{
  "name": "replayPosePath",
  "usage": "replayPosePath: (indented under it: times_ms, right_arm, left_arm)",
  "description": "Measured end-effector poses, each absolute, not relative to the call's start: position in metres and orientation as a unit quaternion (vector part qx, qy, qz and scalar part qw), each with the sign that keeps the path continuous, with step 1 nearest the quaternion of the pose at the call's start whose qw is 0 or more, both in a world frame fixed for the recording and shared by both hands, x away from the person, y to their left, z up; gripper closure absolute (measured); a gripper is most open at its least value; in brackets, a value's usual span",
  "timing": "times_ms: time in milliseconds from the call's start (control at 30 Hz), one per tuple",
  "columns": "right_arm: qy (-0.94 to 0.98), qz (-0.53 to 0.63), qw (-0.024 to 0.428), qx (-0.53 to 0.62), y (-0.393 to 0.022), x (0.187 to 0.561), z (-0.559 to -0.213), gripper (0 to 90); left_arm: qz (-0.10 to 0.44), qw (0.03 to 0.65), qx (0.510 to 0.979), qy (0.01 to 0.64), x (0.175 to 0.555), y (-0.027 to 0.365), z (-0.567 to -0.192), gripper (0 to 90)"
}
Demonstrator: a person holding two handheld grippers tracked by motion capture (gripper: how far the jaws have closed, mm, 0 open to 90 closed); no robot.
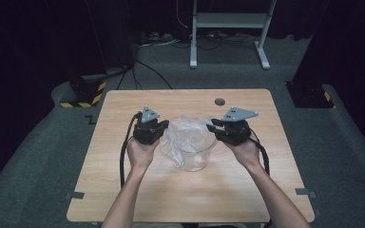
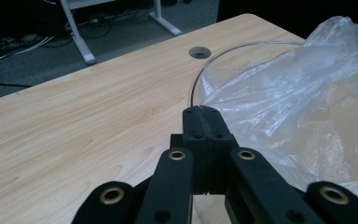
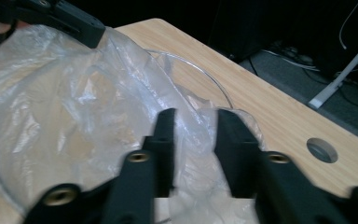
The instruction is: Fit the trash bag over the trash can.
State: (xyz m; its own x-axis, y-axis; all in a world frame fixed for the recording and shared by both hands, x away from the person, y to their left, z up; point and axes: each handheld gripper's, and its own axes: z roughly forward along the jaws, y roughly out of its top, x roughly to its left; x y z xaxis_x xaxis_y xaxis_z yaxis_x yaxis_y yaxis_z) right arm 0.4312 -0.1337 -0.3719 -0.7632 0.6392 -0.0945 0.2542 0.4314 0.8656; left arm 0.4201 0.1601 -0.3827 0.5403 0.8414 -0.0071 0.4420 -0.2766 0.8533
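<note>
At the middle of the tabletop [image 1: 123, 190], a clear plastic bag [image 1: 183, 135] lines a glass bowl [image 1: 197, 159], left tongs [image 2: 204, 122] pressed together at the bag's edge, right tongs [image 3: 193, 140] apart around a fold.

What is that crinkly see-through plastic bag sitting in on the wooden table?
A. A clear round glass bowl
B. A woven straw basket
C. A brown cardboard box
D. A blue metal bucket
A. The crinkly clear plastic bag lies inside and over the rim of a clear round glass bowl, whose thin curved edge shows beside the bag in both gripper views on the light wooden table.
</note>
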Motion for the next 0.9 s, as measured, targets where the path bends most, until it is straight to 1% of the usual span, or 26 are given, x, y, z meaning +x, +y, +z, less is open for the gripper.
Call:
replayPosePath:
  times_ms: [67, 167, 233, 333, 500, 667, 900]
  right_arm:
    - [0.815, 0.463, 0.214, 0.274, -0.136, 0.429, -0.371, 55.7]
    - [0.811, 0.467, 0.213, 0.28, -0.139, 0.431, -0.37, 51.3]
    - [0.815, 0.461, 0.204, 0.284, -0.136, 0.436, -0.371, 49.6]
    - [0.828, 0.448, 0.174, 0.289, -0.128, 0.447, -0.375, 48.2]
    - [0.847, 0.425, 0.148, 0.283, -0.11, 0.456, -0.383, 50.6]
    - [0.858, 0.412, 0.116, 0.285, -0.105, 0.463, -0.391, 50.0]
    - [0.839, 0.445, 0.135, 0.282, -0.119, 0.452, -0.38, 45.9]
  left_arm:
    - [0.231, 0.431, 0.765, 0.42, 0.42, 0.16, -0.383, 89.8]
    - [0.232, 0.43, 0.765, 0.419, 0.42, 0.159, -0.383, 89.6]
    - [0.232, 0.43, 0.766, 0.419, 0.419, 0.159, -0.383, 89.6]
    - [0.234, 0.428, 0.766, 0.419, 0.419, 0.159, -0.382, 89.5]
    - [0.234, 0.427, 0.768, 0.417, 0.418, 0.16, -0.382, 89.0]
    - [0.233, 0.429, 0.766, 0.418, 0.419, 0.159, -0.381, 89.0]
    - [0.232, 0.434, 0.761, 0.423, 0.421, 0.161, -0.381, 89.5]
